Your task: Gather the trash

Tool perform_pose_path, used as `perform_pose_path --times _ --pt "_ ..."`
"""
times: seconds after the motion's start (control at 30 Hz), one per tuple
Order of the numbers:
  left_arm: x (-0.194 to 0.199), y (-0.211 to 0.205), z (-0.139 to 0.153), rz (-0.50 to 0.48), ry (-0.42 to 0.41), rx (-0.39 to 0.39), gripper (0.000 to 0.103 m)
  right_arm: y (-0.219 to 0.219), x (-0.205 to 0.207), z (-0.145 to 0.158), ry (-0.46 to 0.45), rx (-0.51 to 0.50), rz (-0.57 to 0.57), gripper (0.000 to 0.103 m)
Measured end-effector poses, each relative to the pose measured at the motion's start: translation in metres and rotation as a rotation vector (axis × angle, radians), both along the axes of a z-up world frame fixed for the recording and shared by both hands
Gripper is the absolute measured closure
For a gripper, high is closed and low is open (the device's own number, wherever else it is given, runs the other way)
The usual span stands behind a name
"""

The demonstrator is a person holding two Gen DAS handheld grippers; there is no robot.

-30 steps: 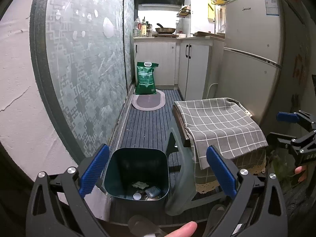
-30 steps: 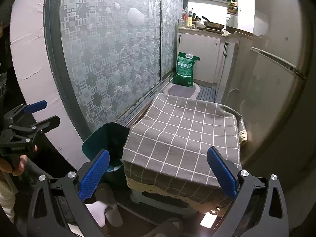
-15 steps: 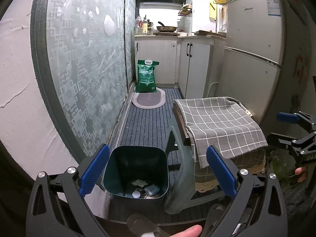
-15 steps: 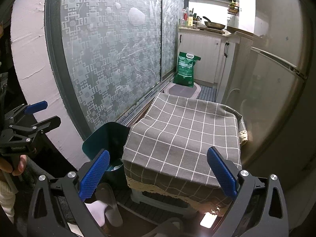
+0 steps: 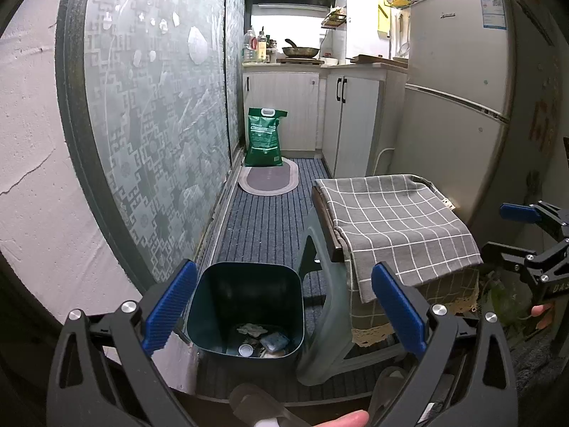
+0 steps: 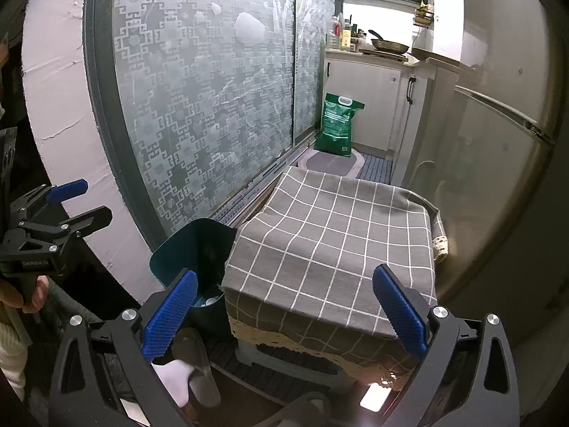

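Below — left gripper (image 5: 281, 306) agape over trash bin (image 5: 245, 306).

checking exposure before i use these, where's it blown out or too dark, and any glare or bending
Left wrist view: the kitchen wall behind the wok is blown out; the trash bin interior is dim but its litter shows; the sliding door frame bows from fisheye. Right wrist view: a bright glare patch on the floor near the bottom edge, the fridge looks hazy, corners vignette black.

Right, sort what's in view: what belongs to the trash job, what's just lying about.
Job: trash bin, the scraps in it, left gripper and right gripper, both open and empty.
Lying about: checked cloth, green bag, oval mat, fridge, slipper.
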State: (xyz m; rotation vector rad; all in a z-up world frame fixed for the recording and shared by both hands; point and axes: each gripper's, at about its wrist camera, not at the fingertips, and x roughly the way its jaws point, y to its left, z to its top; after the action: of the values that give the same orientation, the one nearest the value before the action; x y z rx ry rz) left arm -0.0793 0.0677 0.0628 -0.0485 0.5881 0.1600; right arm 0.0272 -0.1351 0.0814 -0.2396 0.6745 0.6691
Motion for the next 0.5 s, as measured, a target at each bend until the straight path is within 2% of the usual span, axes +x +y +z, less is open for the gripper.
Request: perform_pose_path --times 0.5 --pt "-0.0006 -0.0008 0.0001 -0.001 -0.001 0.001 0.003 0.0001 -0.0006 0.0004 -0.002 0.001 0.002 0.003"
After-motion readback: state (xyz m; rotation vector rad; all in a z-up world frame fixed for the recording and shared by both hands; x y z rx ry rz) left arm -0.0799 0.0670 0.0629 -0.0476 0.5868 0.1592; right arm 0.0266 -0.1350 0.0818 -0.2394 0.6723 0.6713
